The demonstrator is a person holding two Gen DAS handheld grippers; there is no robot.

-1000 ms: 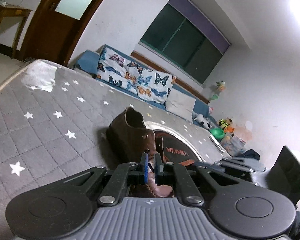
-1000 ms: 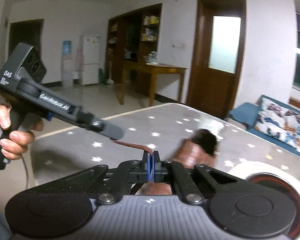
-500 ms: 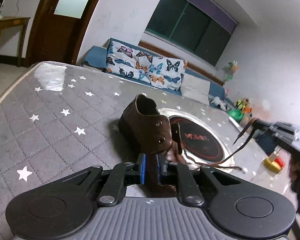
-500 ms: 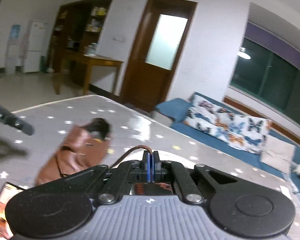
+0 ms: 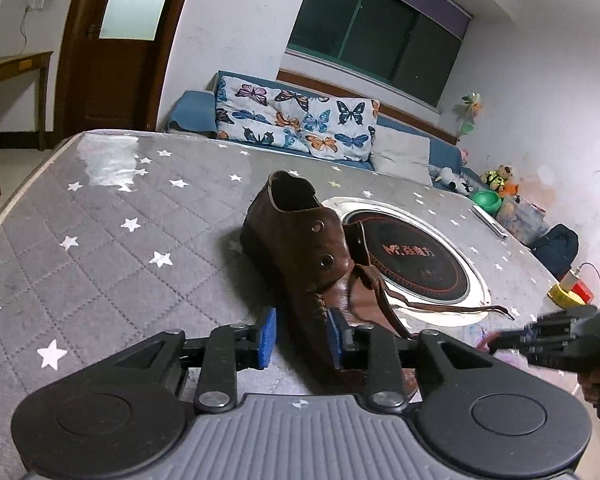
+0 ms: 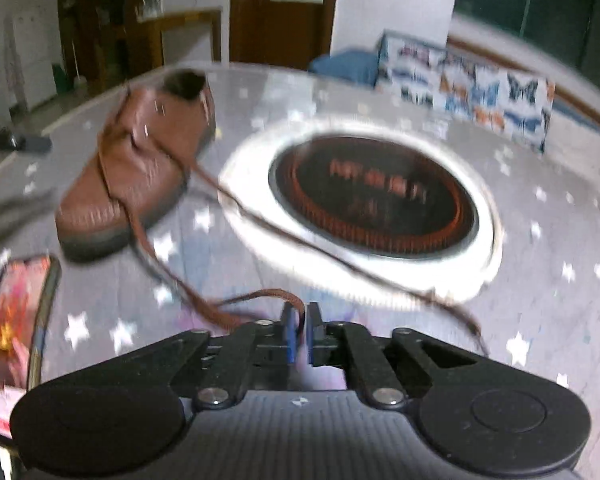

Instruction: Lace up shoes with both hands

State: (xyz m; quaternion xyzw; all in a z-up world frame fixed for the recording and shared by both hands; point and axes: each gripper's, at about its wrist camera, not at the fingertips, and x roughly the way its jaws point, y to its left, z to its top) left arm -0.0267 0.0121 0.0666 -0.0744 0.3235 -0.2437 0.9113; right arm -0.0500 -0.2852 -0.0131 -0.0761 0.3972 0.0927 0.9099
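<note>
The brown leather shoe lies on the grey starred counter, heel toward twelve o'clock, its brown lace trailing loose past the round black burner (right view is motion-blurred). The toe hides behind the left gripper, whose opening fingers straddle it. The right gripper, angled down, is opening with the lace between its fingers.

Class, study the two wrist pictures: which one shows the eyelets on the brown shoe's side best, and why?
The left wrist view: the brown shoe lies close and sharp, with two metal eyelets on its near flap. In the right wrist view the shoe is motion-blurred and farther off; only faint glints mark its side, while the lace shows.
</note>
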